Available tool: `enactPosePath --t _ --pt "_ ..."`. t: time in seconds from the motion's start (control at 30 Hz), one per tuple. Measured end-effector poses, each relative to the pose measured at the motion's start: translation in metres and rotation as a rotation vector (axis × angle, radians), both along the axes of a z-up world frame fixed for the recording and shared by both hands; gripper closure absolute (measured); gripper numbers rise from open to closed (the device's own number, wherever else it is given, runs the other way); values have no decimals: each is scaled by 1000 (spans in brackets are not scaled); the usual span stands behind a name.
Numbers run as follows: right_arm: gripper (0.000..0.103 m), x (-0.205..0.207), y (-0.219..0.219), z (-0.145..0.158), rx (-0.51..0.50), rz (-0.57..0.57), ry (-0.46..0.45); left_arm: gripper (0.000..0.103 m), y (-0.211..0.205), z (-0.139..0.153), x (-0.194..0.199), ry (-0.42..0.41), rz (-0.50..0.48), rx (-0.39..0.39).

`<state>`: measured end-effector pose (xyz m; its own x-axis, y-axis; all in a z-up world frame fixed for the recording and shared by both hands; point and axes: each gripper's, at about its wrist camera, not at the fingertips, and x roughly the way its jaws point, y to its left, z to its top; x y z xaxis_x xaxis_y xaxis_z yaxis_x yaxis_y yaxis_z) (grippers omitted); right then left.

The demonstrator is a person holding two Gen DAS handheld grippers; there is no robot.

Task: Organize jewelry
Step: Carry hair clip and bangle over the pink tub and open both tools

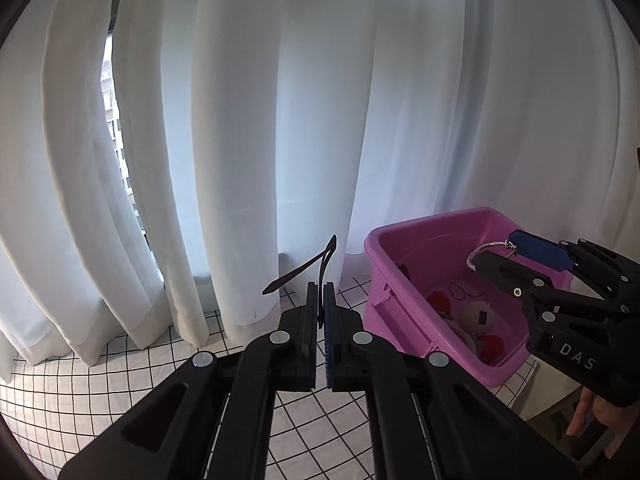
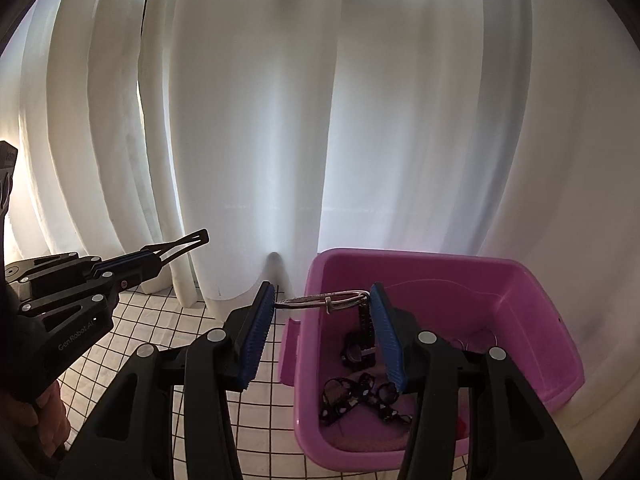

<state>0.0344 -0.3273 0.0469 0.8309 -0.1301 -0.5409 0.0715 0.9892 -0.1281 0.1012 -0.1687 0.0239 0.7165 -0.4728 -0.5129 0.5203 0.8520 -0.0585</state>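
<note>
Right gripper (image 2: 322, 300) holds a silver bangle (image 2: 324, 300) spanning its wide-set pads, poised above the pink bin (image 2: 532, 280), presumably for dropping among the jewelry already inside. Left gripper (image 1: 320, 296), clamped tight on a black hair clip (image 1: 316, 264), waits just beside the bin's rim over checkered cloth (image 1: 120, 368); curtains (image 1: 240, 120) crowd close behind.

Inside one pink bin (image 2: 532, 300): two red pieces (image 1: 490, 347), perhaps three thin rings (image 1: 460, 291); above it one silver bangle (image 2: 324, 300); left of it, one black hair clip (image 1: 316, 266).
</note>
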Motion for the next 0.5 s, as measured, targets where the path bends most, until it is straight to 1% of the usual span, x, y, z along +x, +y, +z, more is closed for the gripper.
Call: enactPosePath --t 0.13,0.33,0.5 --pt "55 -3 -44 9 -5 2 -9 100 -42 5 -6 -8 -1 -6" --pt "55 -4 -110 10 -2 -10 -10 100 -109 8 -14 -8 -1 -11" --pt "55 -5 -155 8 6 -18 8 100 -155 2 -14 22 17 -8"
